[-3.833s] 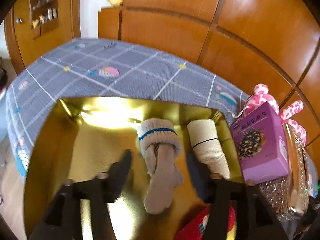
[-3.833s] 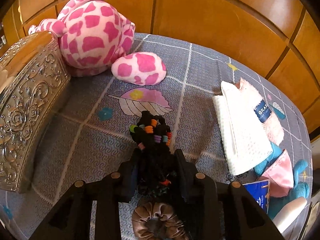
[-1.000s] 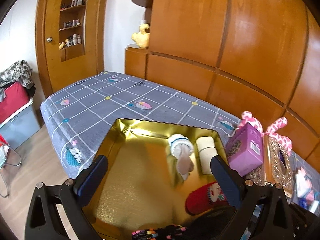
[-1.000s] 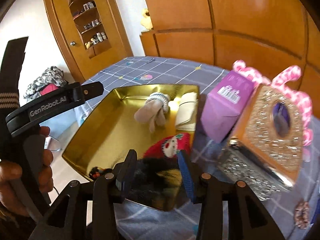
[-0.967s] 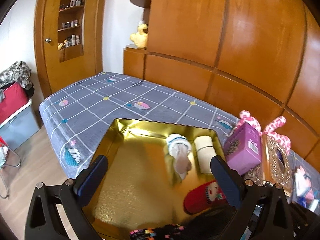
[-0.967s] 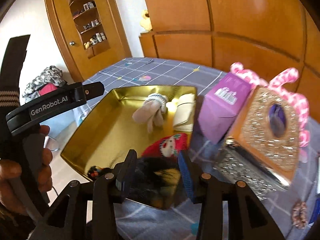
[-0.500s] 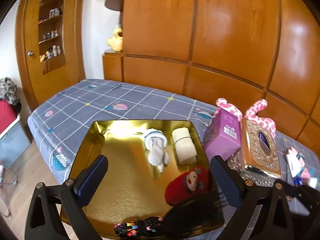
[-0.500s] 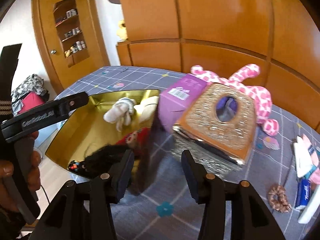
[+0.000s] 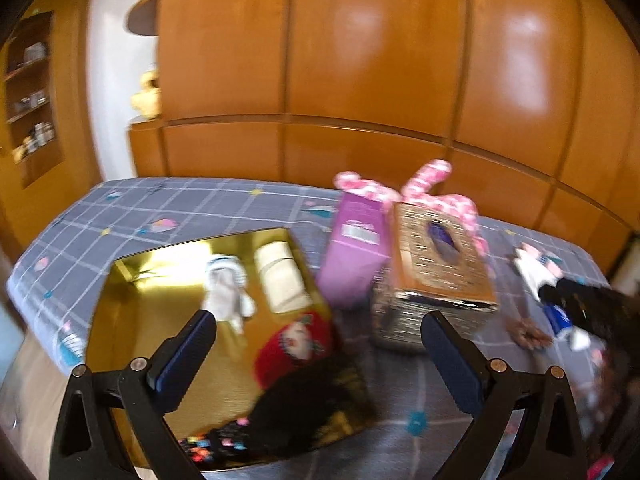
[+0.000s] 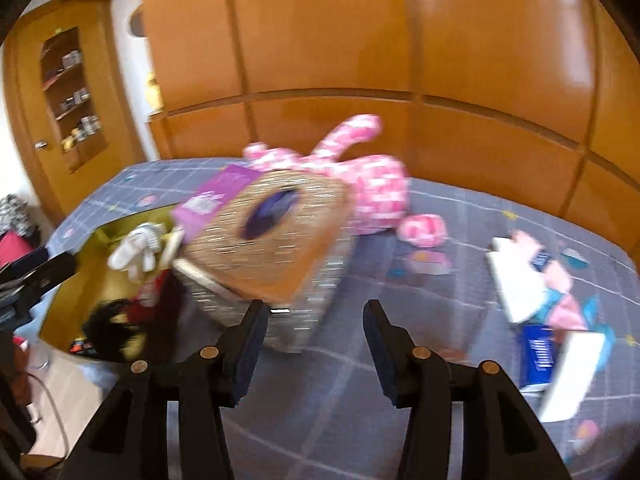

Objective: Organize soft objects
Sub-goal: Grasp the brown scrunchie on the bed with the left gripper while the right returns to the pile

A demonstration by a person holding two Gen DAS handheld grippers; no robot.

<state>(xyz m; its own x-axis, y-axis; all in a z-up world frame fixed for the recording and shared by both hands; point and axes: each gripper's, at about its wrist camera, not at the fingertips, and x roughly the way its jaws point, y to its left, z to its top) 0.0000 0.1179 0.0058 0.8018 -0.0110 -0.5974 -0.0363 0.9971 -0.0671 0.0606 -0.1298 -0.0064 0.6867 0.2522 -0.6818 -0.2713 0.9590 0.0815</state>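
Observation:
A gold tray (image 9: 132, 360) on the grey checked bed holds a grey sock (image 9: 226, 292), a cream rolled sock (image 9: 282, 280), a red plush piece (image 9: 296, 346) and a black bundle of hair ties (image 9: 280, 412) at its near edge. My left gripper (image 9: 316, 320) hangs open above the tray's right side with nothing between its fingers. My right gripper (image 10: 314, 308) is open and empty over bare bedcover, just right of the ornate tissue box (image 10: 272, 240). The tray (image 10: 72, 300) and the black bundle (image 10: 108, 328) lie far to its left. Both views are blurred by motion.
A purple box (image 9: 356, 256) and a pink spotted plush (image 10: 372, 188) stand behind the tissue box. A white towel (image 10: 516, 280), pink and blue soft pieces and a blue packet (image 10: 538, 354) lie at the right. A brown scrunchie (image 9: 528, 334) lies near them.
The right gripper let go of the black bundle, which now lies in the tray, and swung right past the tissue box. The left gripper also turned to the right.

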